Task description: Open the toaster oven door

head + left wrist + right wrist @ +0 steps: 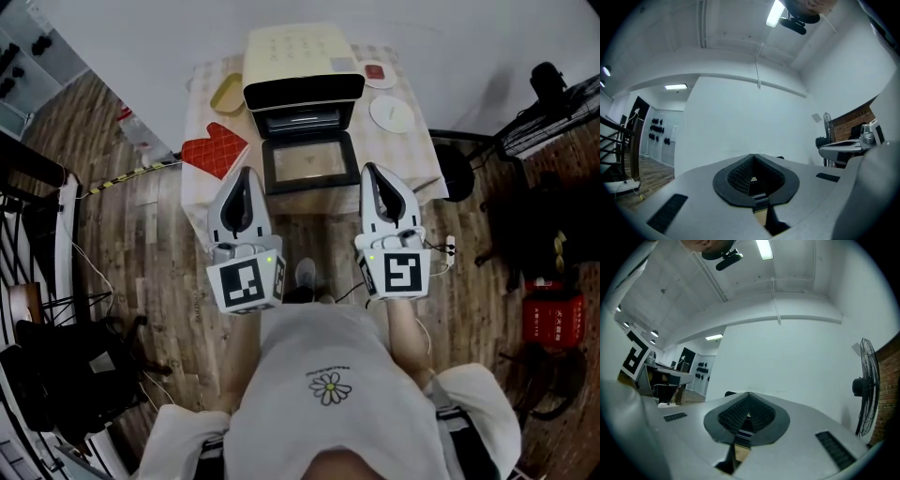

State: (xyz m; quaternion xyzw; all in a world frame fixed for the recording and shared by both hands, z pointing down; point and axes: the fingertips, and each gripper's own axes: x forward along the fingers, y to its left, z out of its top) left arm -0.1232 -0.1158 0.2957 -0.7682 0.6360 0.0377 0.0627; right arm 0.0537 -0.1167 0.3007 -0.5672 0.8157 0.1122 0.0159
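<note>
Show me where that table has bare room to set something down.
Barest patch: the right front corner of the tablecloth, bordered by the open oven door and the white plate. The left side is crowded: the red oven mitt and yellow dish fill it. The toaster oven takes the middle.

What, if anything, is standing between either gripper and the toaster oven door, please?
Nothing visible. The toaster oven door already lies open between the left gripper and the right gripper, both shut and empty. The red oven mitt lies aside, left of it.
</note>
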